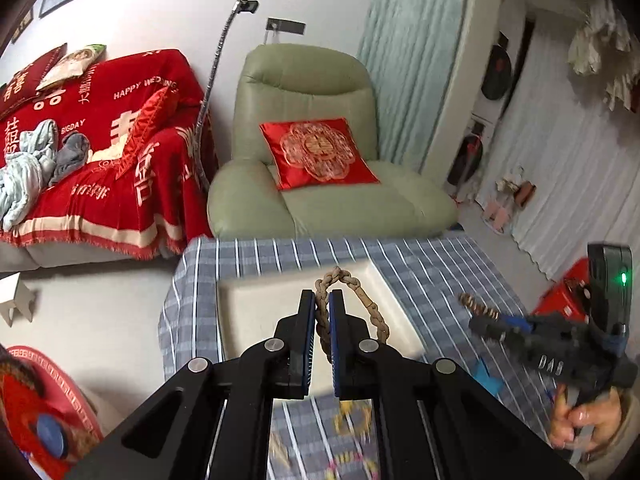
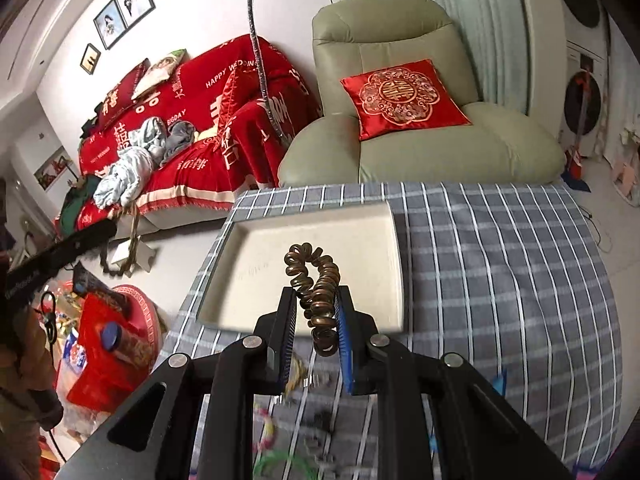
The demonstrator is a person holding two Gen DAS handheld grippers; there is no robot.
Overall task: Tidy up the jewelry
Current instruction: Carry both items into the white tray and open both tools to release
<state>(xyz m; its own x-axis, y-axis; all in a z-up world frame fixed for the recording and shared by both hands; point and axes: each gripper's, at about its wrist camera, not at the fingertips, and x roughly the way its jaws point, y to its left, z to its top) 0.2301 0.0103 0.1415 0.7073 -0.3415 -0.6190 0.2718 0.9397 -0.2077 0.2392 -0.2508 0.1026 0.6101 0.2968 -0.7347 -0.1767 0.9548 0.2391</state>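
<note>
Left claw point(image 1: 323, 312) clamped on braided bracelet point(image 1: 362, 300), right claw point(image 2: 316, 320) gripping coiled bracelet point(image 2: 318, 288); carrying both; next, release into tray point(image 2: 384, 216).

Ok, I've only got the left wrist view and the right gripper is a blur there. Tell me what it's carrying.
Observer: The right gripper has its jaws shut on a bronze coil bracelet that looks like a string of stacked rings.
Operator: Now say where that sits against the tray.
Observer: In the right wrist view it hangs in front of the cream tray.
Operator: Report my braided bracelet from that side.
Observer: The braided bracelet dangles in a long loop below the left gripper.
</note>
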